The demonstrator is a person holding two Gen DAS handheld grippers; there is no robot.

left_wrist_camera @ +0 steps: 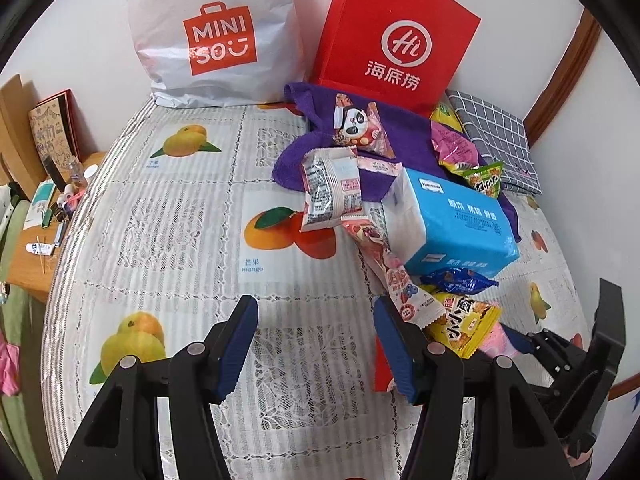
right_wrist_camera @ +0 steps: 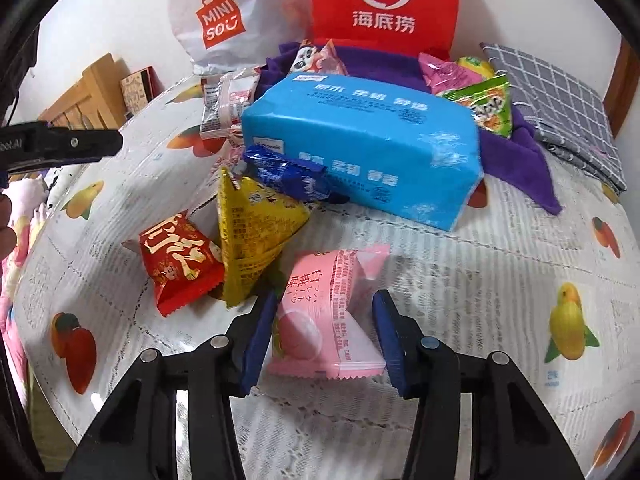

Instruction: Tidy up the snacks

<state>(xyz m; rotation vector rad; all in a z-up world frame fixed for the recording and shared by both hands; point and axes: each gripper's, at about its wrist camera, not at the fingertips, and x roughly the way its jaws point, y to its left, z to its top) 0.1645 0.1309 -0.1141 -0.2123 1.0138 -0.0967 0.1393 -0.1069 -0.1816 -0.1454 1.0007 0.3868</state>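
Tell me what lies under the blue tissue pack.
The blue tissue pack rests on the fruit-print tablecloth, its far end over the purple towel. A dark blue snack packet leans against it. Anything beneath is hidden.

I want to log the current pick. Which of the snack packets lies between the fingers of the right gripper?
The pink peach packet lies between the pads of the right gripper. The red packet and yellow packet lie to its left, outside the fingers.

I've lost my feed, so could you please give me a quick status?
Right gripper closed on pink snack packet. Left gripper open, empty. Yellow packet touches the pink one's left side; red packet beyond.
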